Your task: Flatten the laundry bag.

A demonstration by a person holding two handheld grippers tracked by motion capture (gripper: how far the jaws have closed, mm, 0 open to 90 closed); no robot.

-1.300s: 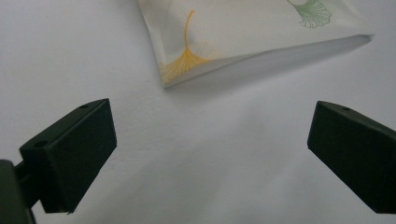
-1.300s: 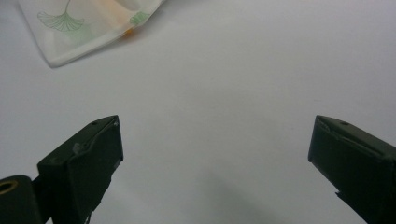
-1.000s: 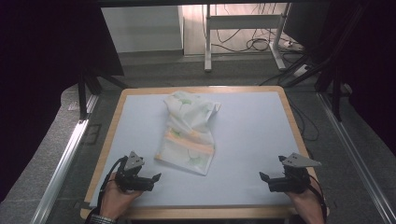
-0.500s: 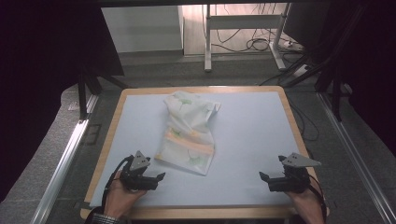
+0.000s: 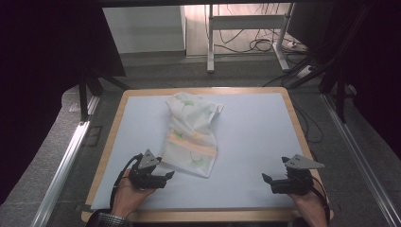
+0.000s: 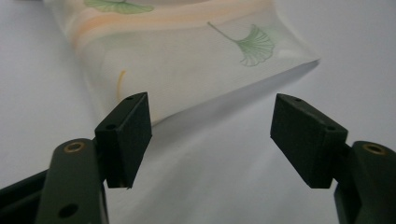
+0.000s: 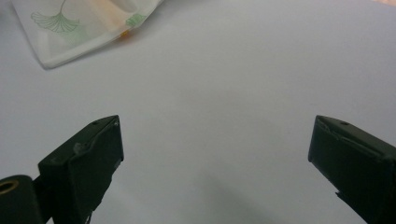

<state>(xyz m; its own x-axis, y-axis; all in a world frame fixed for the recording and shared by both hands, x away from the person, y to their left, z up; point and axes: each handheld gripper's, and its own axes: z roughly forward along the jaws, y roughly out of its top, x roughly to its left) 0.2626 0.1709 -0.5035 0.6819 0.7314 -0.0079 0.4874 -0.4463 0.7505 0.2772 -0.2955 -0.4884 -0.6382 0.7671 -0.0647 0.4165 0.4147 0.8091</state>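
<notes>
Closing left tool near cloth, apparently untouched | right tool released

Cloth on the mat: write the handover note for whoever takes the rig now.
Left claw: open, jaws have just been closing, nothing between them; it sits just short of the cloth's near edge.
Right claw: open, holding nothing, over bare mat at the near right, apart from the cloth.
Cloth: loosely folded, lying mid-mat, far end rumpled.
Done: left approach only.
Left: probably grip the near edge; handling not yet begun.

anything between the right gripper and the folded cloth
Nothing: in the high view only bare pale mat separates the right gripper from the cloth.
</notes>
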